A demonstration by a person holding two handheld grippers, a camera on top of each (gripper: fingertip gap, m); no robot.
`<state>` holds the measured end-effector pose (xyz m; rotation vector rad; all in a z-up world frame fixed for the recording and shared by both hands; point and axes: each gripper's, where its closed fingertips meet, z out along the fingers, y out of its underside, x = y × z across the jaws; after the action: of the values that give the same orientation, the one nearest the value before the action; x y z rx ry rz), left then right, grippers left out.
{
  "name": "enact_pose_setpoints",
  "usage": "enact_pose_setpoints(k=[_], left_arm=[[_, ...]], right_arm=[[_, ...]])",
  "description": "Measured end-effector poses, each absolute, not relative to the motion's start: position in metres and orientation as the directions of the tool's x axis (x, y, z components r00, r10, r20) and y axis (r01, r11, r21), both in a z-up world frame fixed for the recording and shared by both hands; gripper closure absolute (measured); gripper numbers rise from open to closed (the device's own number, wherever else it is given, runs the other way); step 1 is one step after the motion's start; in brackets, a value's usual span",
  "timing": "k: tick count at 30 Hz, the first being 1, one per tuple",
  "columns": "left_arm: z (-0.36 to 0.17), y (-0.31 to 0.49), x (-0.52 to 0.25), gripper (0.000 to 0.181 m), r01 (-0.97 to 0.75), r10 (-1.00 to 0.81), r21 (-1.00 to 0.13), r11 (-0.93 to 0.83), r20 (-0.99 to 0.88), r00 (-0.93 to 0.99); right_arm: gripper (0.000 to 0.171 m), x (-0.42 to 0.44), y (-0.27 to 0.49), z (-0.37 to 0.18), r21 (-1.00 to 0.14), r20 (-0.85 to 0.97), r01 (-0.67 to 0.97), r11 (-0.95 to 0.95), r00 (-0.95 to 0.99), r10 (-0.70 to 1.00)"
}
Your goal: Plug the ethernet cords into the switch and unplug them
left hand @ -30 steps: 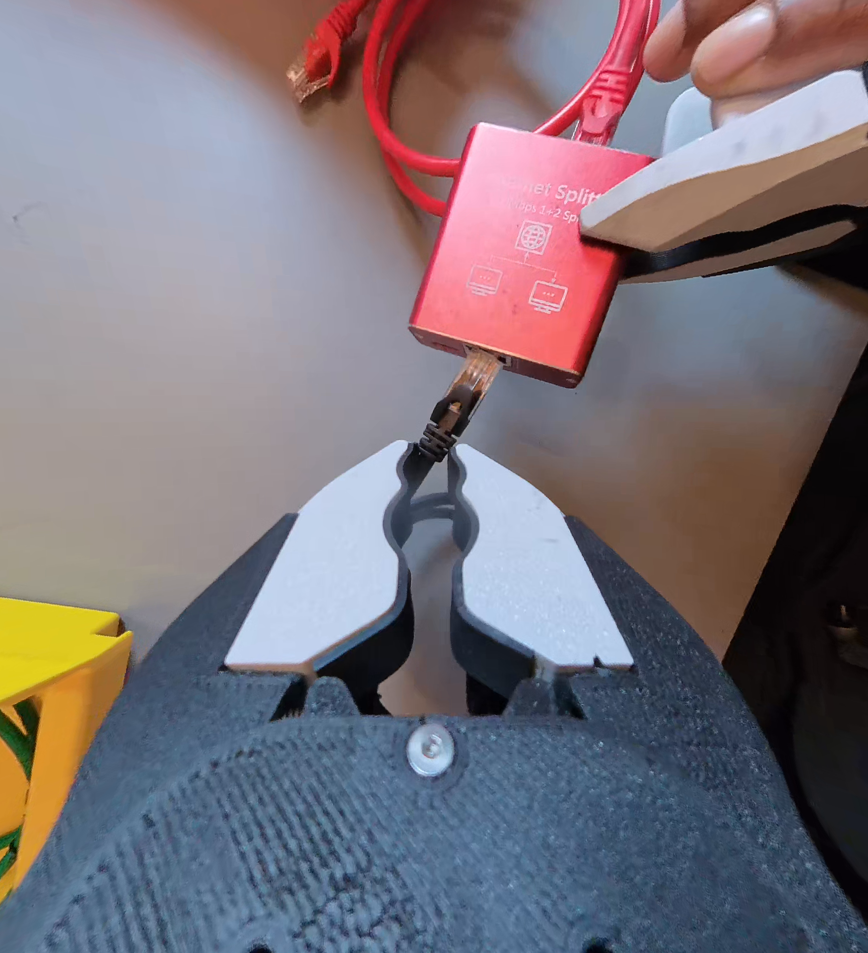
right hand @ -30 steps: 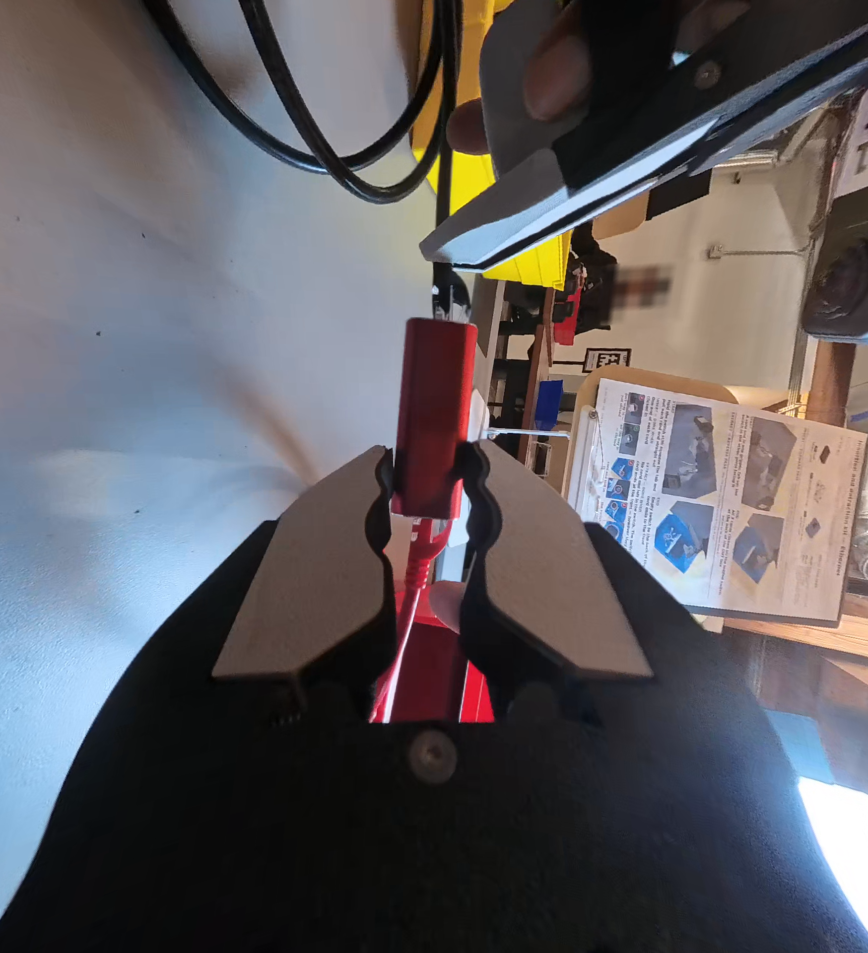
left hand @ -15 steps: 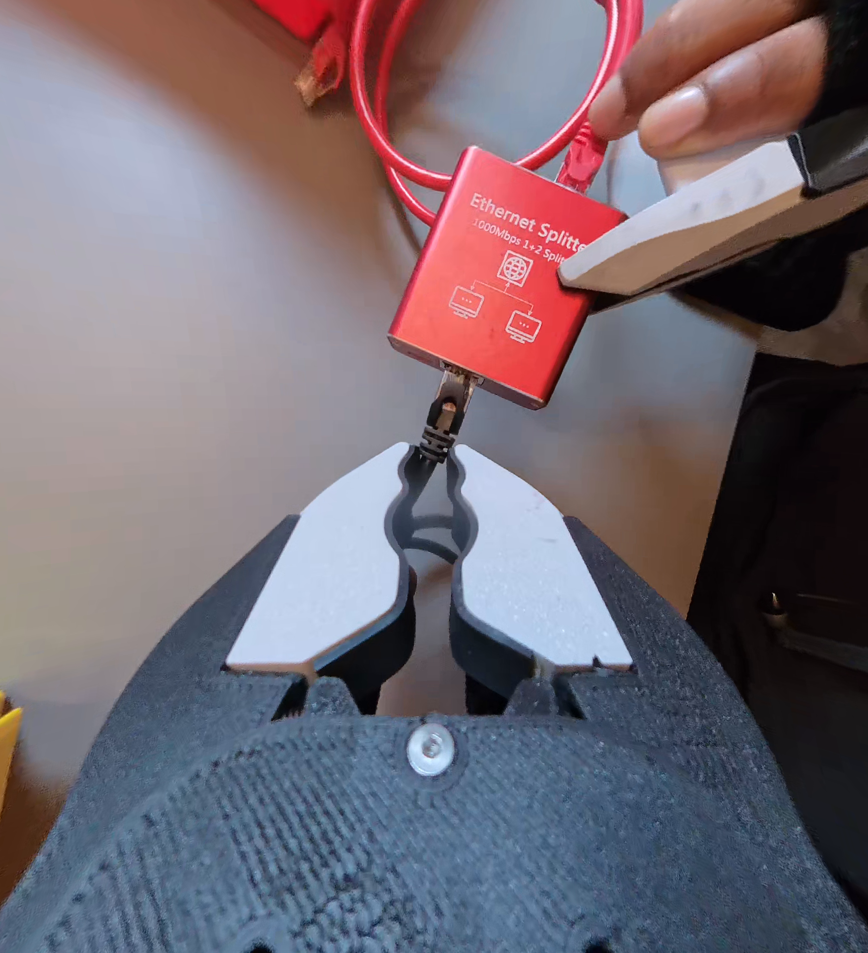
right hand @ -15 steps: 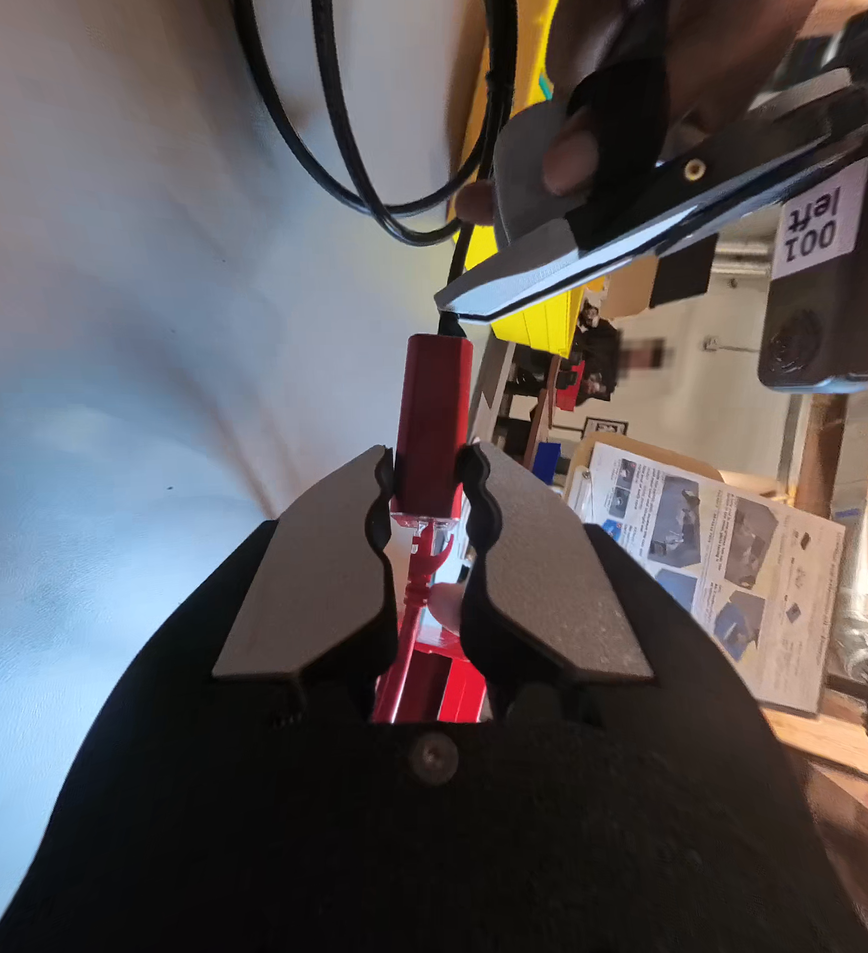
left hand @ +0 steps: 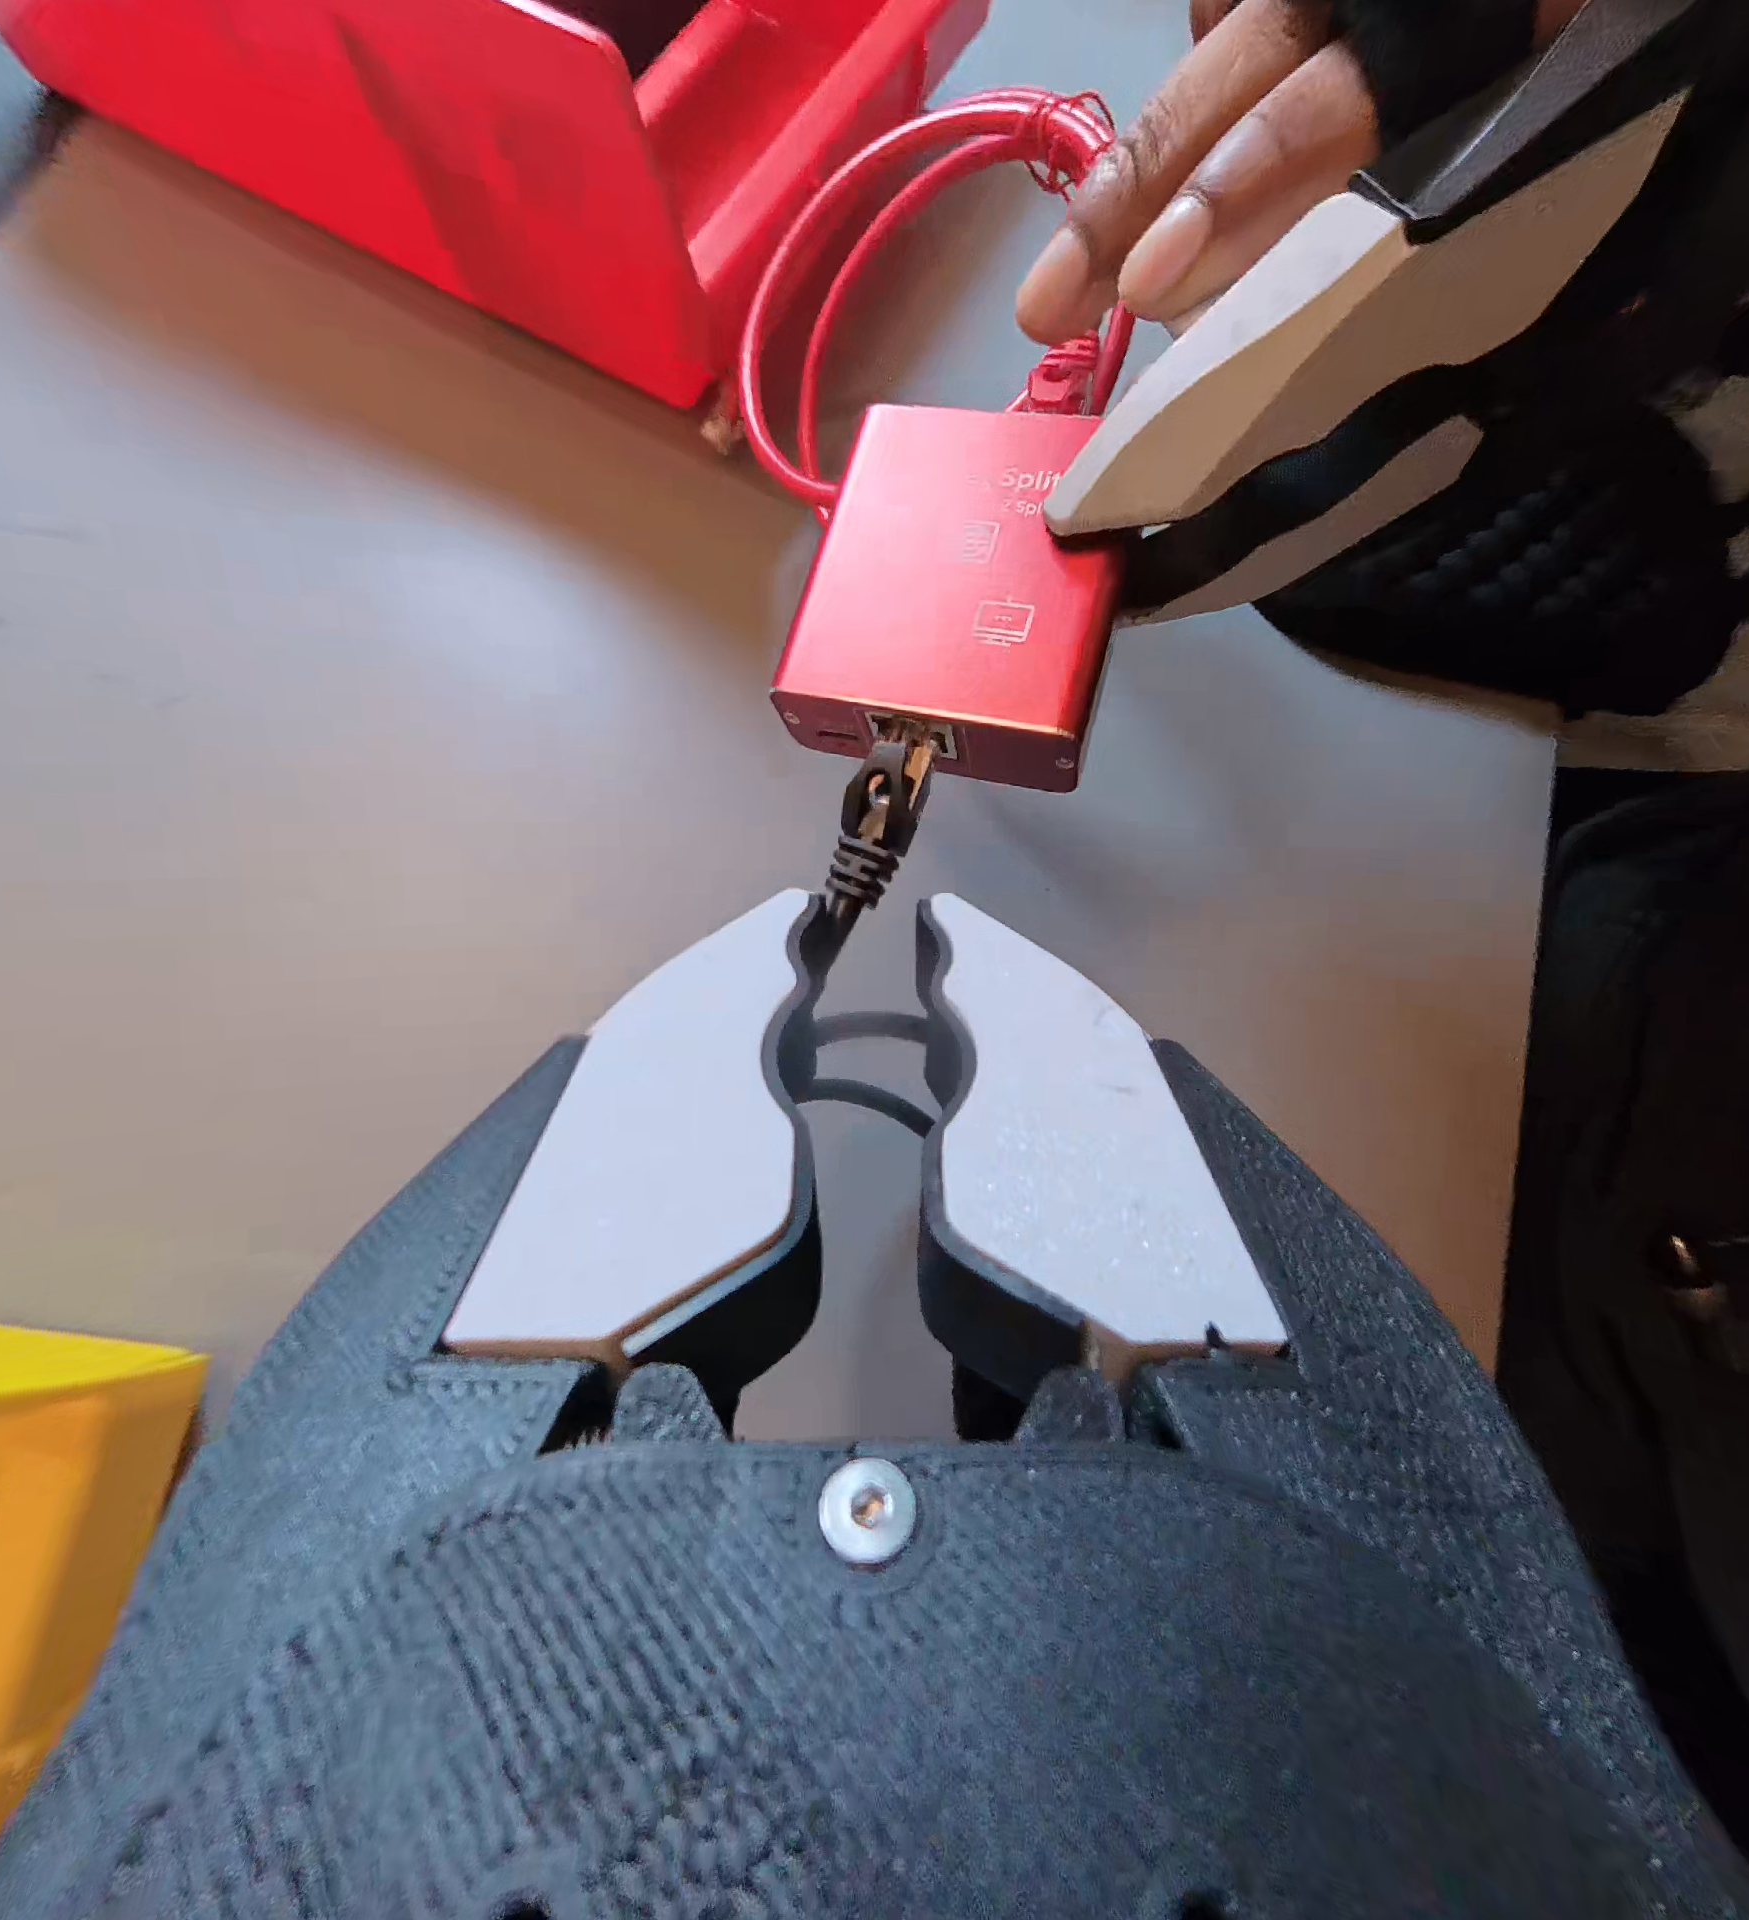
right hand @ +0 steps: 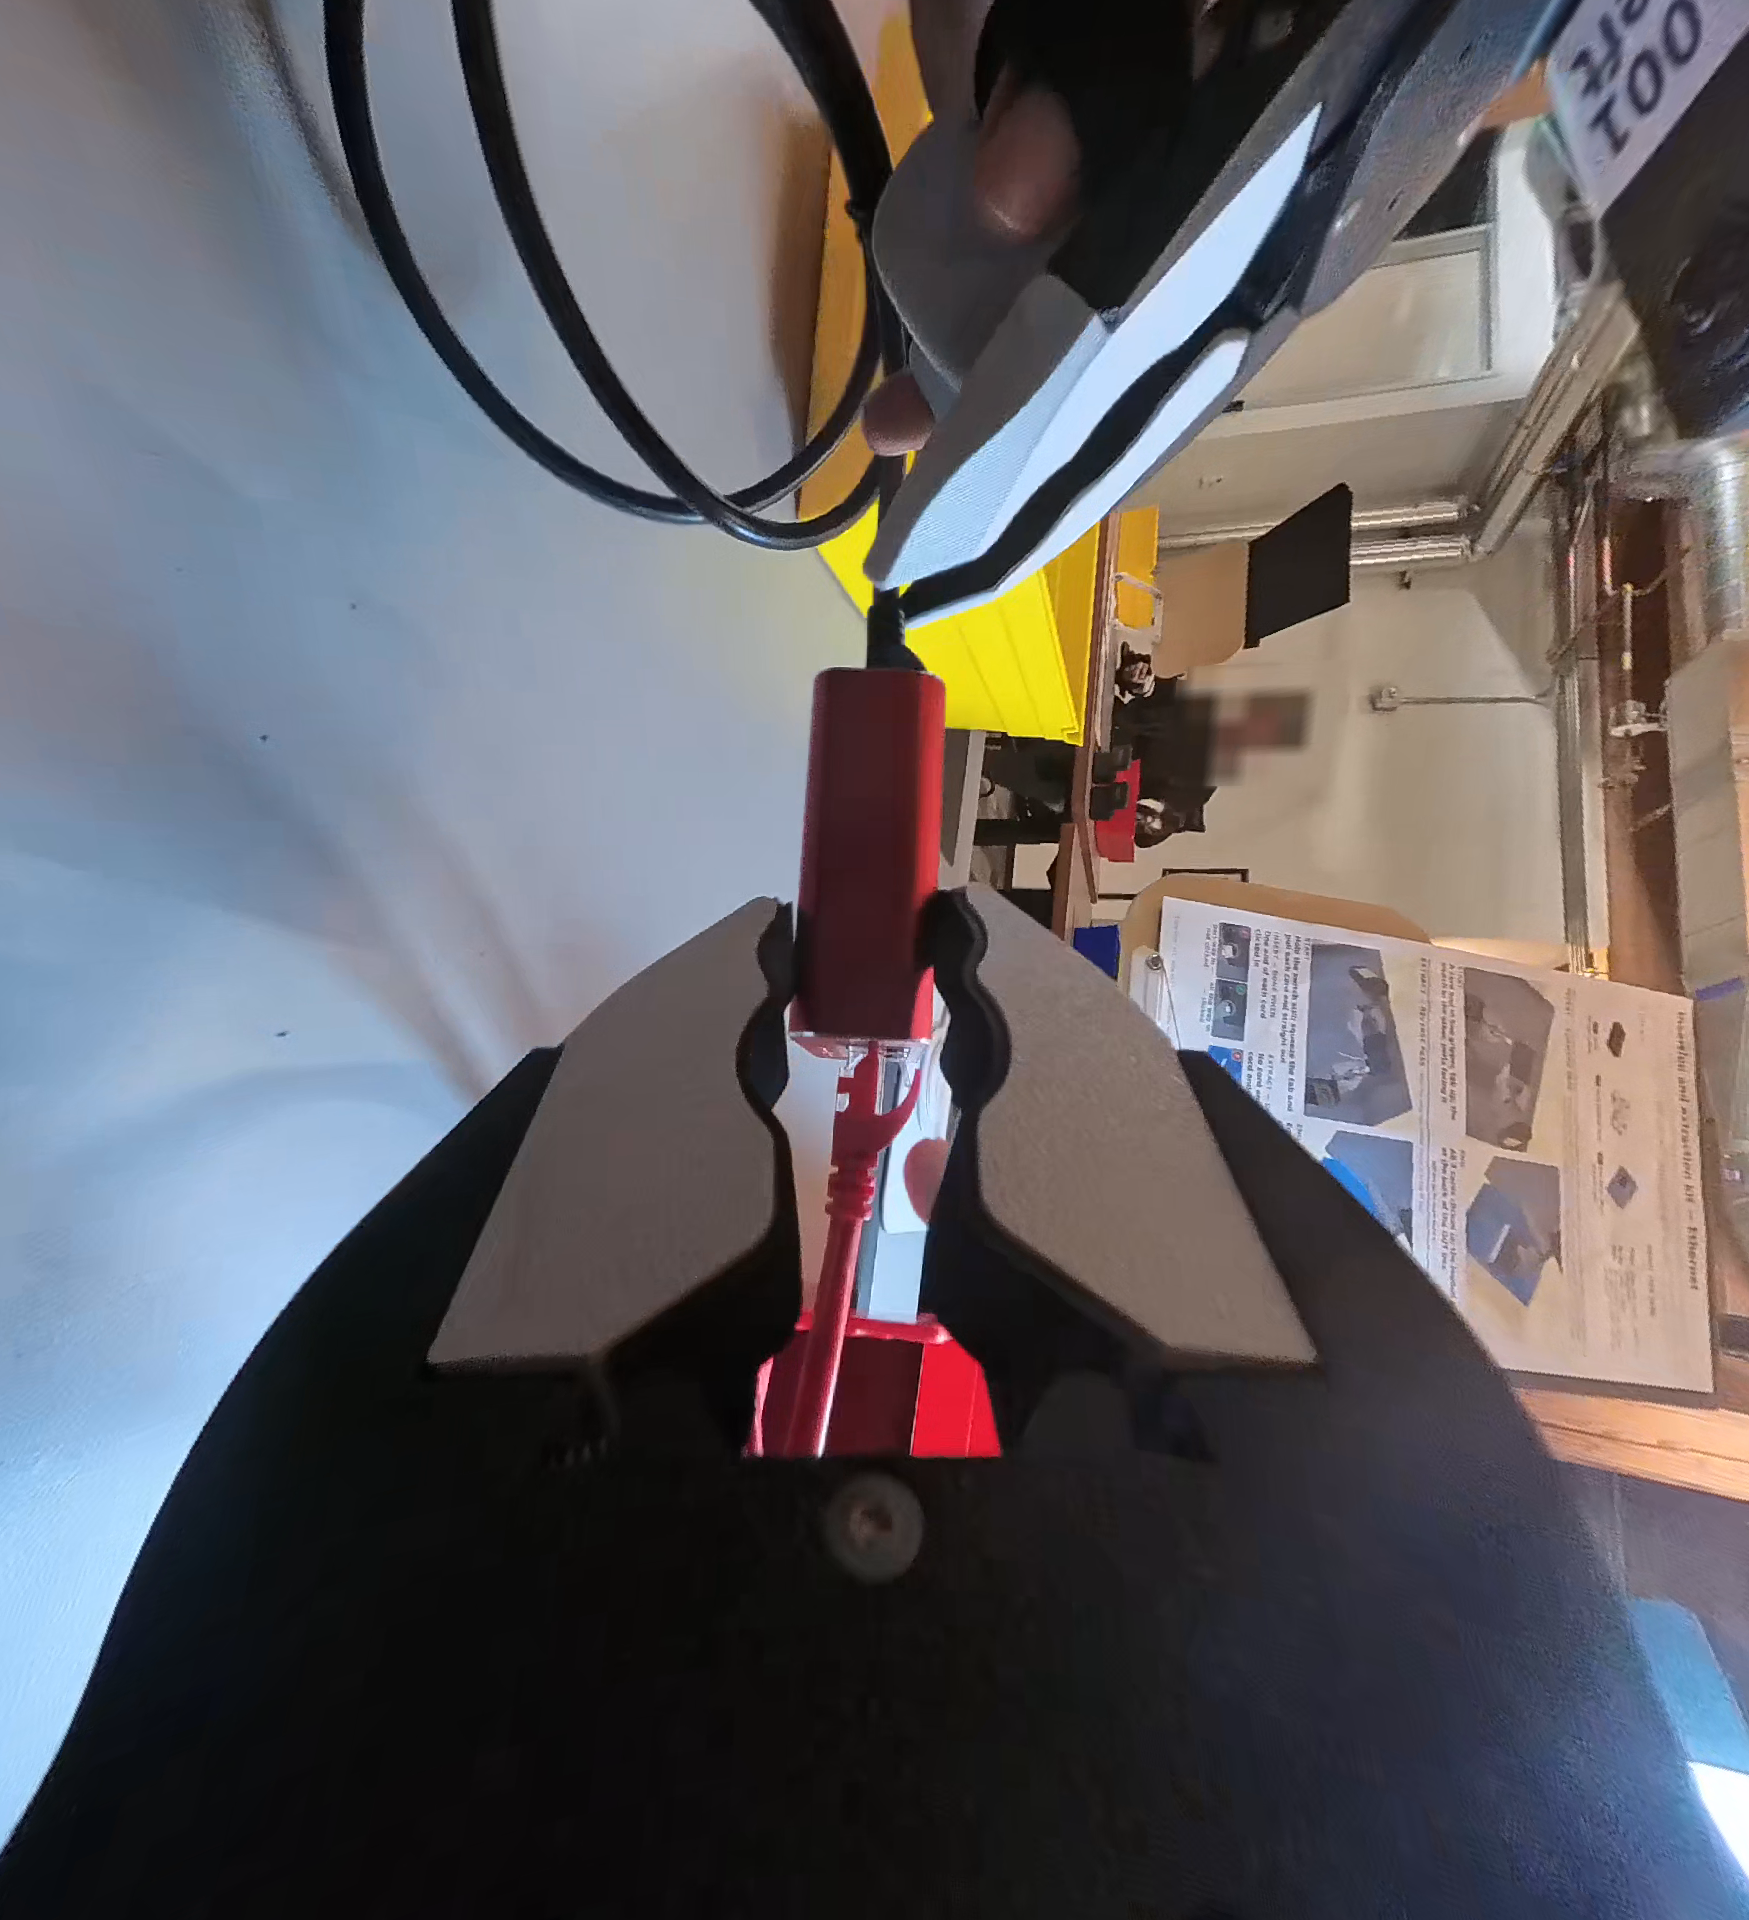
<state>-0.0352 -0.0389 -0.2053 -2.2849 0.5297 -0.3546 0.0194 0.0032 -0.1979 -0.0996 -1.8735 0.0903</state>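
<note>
The red switch (left hand: 953, 582) is held above the grey table, pinched at its far corner by my right gripper (left hand: 1098, 566). In the right wrist view the right gripper (right hand: 859, 925) is shut on the switch (right hand: 870, 831). A red cord (right hand: 849, 1174) is plugged into its near end. The black cord's plug (left hand: 875, 810) sits in the port that faces my left gripper (left hand: 865, 914). The left jaws are slightly parted, and the cord lies against the left fingertip. The left gripper (right hand: 896, 587) also shows just beyond the switch.
A red bin (left hand: 434, 135) stands at the back of the table (left hand: 278, 727), with loops of the red cord (left hand: 797, 312) beside it. A yellow bin (left hand: 18, 1455) is at the near left. A person's dark clothing (left hand: 1680, 1143) fills the right side. Black cord loops (right hand: 537, 416) hang behind. The tips of one gripper are about 8 centimeters away from the tips of the other.
My left jaws have parted a little and no longer pinch the black cord. The plug sits deeper in the port than one second ago. The view has shifted, and the red bin now shows.
</note>
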Motion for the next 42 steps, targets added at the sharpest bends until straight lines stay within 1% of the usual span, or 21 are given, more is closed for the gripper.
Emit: enact_pose_setpoints(k=[2, 4, 5, 7, 9, 11, 13, 14, 15, 17, 18, 20, 22, 24, 25, 26, 28, 31, 34, 39, 42], left_arm=[[-0.203, -0.040, -0.040, 0.171, -0.274, -0.450, -0.730, -0.626, 0.050, 0.892], [-0.204, -0.043, -0.041, 0.171, -0.300, -0.462, -0.722, -0.624, 0.032, 0.886], [-0.204, -0.046, -0.041, 0.168, -0.330, -0.481, -0.711, -0.621, 0.013, 0.876], [-0.204, -0.048, -0.051, 0.154, -0.435, -0.495, -0.669, -0.603, -0.114, 0.862], [-0.200, -0.051, -0.055, 0.145, -0.543, -0.538, -0.619, -0.567, -0.222, 0.813], [-0.196, -0.052, -0.052, 0.136, -0.593, -0.579, -0.597, -0.540, -0.249, 0.777], [-0.203, -0.046, -0.050, 0.126, -0.659, -0.612, -0.545, -0.518, -0.303, 0.731], [-0.210, -0.045, -0.047, 0.128, -0.687, -0.640, -0.519, -0.509, -0.306, 0.705], [-0.215, -0.042, -0.042, 0.135, -0.707, -0.661, -0.512, -0.487, -0.313, 0.682], [-0.218, -0.033, -0.037, 0.163, -0.739, -0.665, -0.514, -0.435, -0.370, 0.649], [-0.215, -0.029, -0.038, 0.172, -0.739, -0.641, -0.516, -0.432, -0.401, 0.654], [-0.210, -0.026, -0.039, 0.172, -0.708, -0.619, -0.546, -0.448, -0.382, 0.686], [-0.203, -0.027, -0.037, 0.173, -0.638, -0.603, -0.600, -0.482, -0.300, 0.739], [-0.200, -0.028, -0.037, 0.174, -0.617, -0.597, -0.610, -0.498, -0.275, 0.754], [-0.200, -0.029, -0.034, 0.174, -0.628, -0.610, -0.605, -0.489, -0.277, 0.742], [-0.199, -0.030, -0.034, 0.174, -0.632, -0.609, -0.597, -0.494, -0.282, 0.742], [-0.197, -0.029, -0.038, 0.174, -0.610, -0.580, -0.598, -0.520, -0.276, 0.766], [-0.201, -0.032, -0.038, 0.174, -0.551, -0.564, -0.614, -0.566, -0.200, 0.801], [-0.207, -0.037, -0.040, 0.174, -0.548, -0.564, -0.588, -0.595, -0.179, 0.806], [-0.230, -0.054, -0.034, 0.175, -0.624, -0.632, -0.425, -0.656, -0.143, 0.762], [-0.238, -0.059, -0.028, 0.175, -0.629, -0.651, -0.383, -0.676, -0.089, 0.754]], right_arm=[[0.146, 0.019, 0.001, -0.197, -0.113, 0.953, 0.008, 0.994, -0.282, 0.110], [0.146, 0.018, 0.000, -0.198, -0.104, 0.956, 0.001, 0.995, -0.275, 0.100], [0.146, 0.018, 0.001, -0.198, -0.099, 0.958, 0.001, 0.995, -0.269, 0.095], [0.146, 0.020, 0.000, -0.198, -0.092, 0.959, -0.011, 0.996, -0.269, 0.086], [0.146, 0.022, 0.000, -0.197, -0.081, 0.959, -0.015, 0.997, -0.272, 0.074], [0.146, 0.023, -0.003, -0.195, -0.073, 0.961, -0.031, 0.997, -0.268, 0.062], [0.146, 0.023, -0.009, -0.191, -0.077, 0.963, -0.057, 0.995, -0.264, 0.059], [0.146, 0.022, -0.012, -0.188, -0.074, 0.965, -0.072, 0.995, -0.256, 0.053], [0.146, 0.022, -0.016, -0.186, -0.076, 0.966, -0.086, 0.993, -0.252, 0.052], [0.146, 0.021, -0.022, -0.182, -0.087, 0.967, -0.108, 0.990, -0.246, 0.058], [0.146, 0.021, -0.021, -0.181, -0.085, 0.968, -0.103, 0.991, -0.244, 0.057], [0.146, 0.018, -0.013, -0.178, -0.083, 0.973, -0.063, 0.995, -0.220, 0.067], [0.143, 0.013, -0.001, -0.176, -0.071, 0.978, 0.009, 0.997, -0.194, 0.072], [0.125, 0.006, 0.009, -0.179, -0.063, 0.974, 0.101, 0.993, -0.211, 0.083], [0.118, 0.003, 0.012, -0.183, -0.063, 0.967, 0.133, 0.989, -0.237, 0.093], [0.117, 0.001, 0.013, -0.188, -0.057, 0.961, 0.146, 0.988, -0.259, 0.093], [0.135, -0.002, 0.011, -0.194, -0.019, 0.962, 0.120, 0.993, -0.267, 0.051], [0.136, -0.005, 0.010, -0.201, -0.047, 0.957, 0.129, 0.991, -0.280, 0.082], [0.137, -0.007, 0.007, -0.203, -0.020, 0.964, 0.105, 0.994, -0.261, 0.047], [0.141, -0.002, -0.005, -0.209, 0.096, 0.940, 0.006, 0.995, -0.328, -0.088], [0.142, 0.001, -0.009, -0.213, 0.154, 0.912, -0.049, 0.987, -0.377, -0.161]])
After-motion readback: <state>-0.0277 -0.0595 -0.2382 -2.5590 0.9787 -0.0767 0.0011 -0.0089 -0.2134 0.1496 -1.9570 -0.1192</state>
